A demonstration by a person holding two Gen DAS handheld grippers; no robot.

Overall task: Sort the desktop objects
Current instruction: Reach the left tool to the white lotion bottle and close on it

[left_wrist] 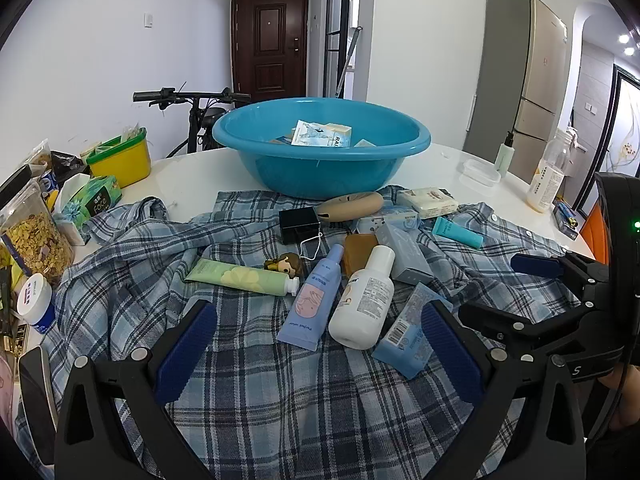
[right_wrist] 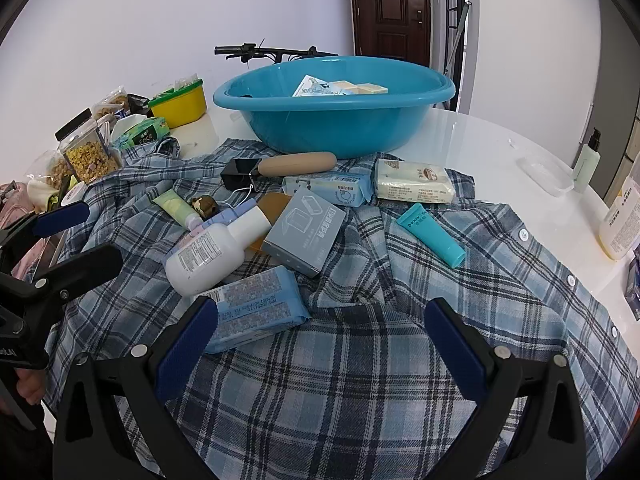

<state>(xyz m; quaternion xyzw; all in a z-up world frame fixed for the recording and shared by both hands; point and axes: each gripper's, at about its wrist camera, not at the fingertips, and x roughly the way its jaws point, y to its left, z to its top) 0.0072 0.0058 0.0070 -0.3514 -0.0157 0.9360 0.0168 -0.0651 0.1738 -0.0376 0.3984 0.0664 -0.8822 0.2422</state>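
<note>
A blue plastic basin [left_wrist: 320, 164] [right_wrist: 332, 128] stands at the back of the white table and holds several small boxes. In front of it, toiletries lie on a blue plaid shirt [left_wrist: 280, 392] [right_wrist: 360, 380]: a white bottle [left_wrist: 362, 300] [right_wrist: 212, 252], a blue tube [left_wrist: 312, 304], a green tube [left_wrist: 240, 276], a teal tube [right_wrist: 430, 236], a grey box [right_wrist: 304, 232], blue wipe packs [right_wrist: 256, 312]. My left gripper [left_wrist: 316, 340] is open and empty just before the white bottle. My right gripper [right_wrist: 320, 336] is open and empty beside a wipe pack.
A yellow tub [left_wrist: 120, 160], a tissue pack [left_wrist: 94, 200] and a cereal jar [left_wrist: 36, 240] crowd the left edge. A clear lidded box [right_wrist: 546, 174], a green pump bottle [right_wrist: 586, 164] and a white bottle [left_wrist: 546, 180] stand at right. A bicycle is behind the table.
</note>
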